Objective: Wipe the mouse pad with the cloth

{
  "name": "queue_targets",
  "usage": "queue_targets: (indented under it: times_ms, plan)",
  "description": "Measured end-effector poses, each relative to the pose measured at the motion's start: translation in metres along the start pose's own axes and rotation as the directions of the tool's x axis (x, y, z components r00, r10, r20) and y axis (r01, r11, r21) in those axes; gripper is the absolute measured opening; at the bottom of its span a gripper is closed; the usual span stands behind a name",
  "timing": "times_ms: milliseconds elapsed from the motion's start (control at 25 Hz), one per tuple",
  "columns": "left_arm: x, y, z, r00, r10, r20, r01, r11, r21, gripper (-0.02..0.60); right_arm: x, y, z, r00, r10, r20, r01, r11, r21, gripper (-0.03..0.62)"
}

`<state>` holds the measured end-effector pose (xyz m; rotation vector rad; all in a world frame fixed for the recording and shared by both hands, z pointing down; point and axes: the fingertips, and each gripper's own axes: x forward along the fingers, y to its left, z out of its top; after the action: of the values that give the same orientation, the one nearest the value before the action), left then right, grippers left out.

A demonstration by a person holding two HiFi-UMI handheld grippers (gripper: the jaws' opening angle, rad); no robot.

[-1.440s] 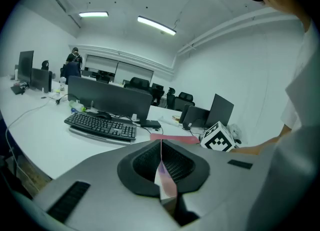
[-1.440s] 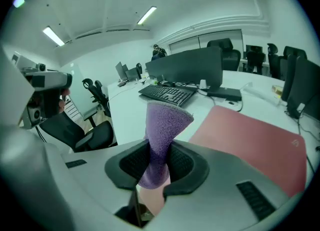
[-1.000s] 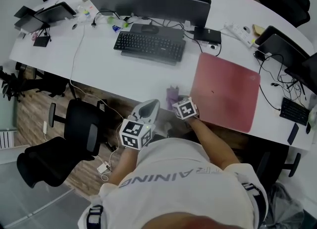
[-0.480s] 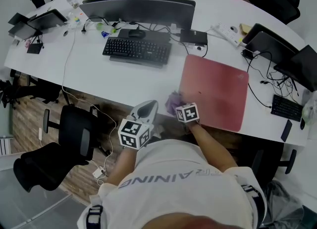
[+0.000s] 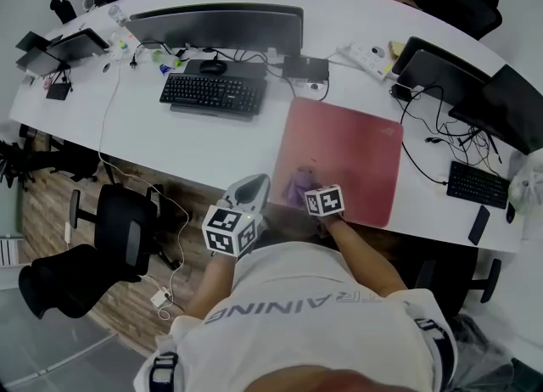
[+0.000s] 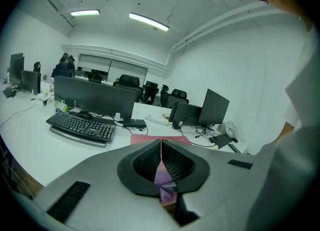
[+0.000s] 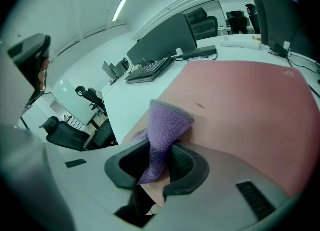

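White desk carries the red mouse pad. Over the pad's near left corner stands the purple cloth, its lower fold clamped in our right claw. From overhead, that claw's marker cube hides part of the cloth. Our left claw hangs off the desk's near edge, jaws pressed together. A purple sliver at their base is too small to tell.

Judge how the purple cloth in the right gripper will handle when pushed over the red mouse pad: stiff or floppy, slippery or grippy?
Probably floppy: the cloth bunches into a folded cone where the right gripper pinches it. Likely light, as that one pinch holds it up. Its fuzzy surface may drag rather than slip on the mouse pad.
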<state>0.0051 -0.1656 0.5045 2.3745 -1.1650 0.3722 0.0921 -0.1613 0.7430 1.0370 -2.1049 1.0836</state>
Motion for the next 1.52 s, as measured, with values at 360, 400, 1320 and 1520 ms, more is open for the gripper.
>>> queue_targets:
  times_ms: [360,400,1320,1520]
  plan:
    - [0.051,-0.080,-0.009,0.999,-0.049,0.006,0.049,0.999,-0.005,0.032,-0.064,-0.066,-0.036,1.000,0.014,0.018,-0.015,0.999,0.035,0.104]
    - [0.059,-0.089,-0.010,0.998,-0.059,0.004,0.059,0.998,-0.002,0.032,-0.071,-0.074,-0.040,1.000,0.010,0.018,-0.011,0.999,0.040,0.104]
    - [0.169,-0.268,-0.020,0.911,-0.396,-0.112,0.409,0.903,0.130,0.032,-0.229,-0.226,-0.144,0.951,-0.298,0.076,0.251,0.895,0.369,0.112]
    - [0.158,-0.255,-0.010,0.919,-0.381,-0.104,0.393,0.906,0.155,0.032,-0.246,-0.234,-0.142,0.925,-0.374,0.072,0.320,0.865,0.386,0.109]
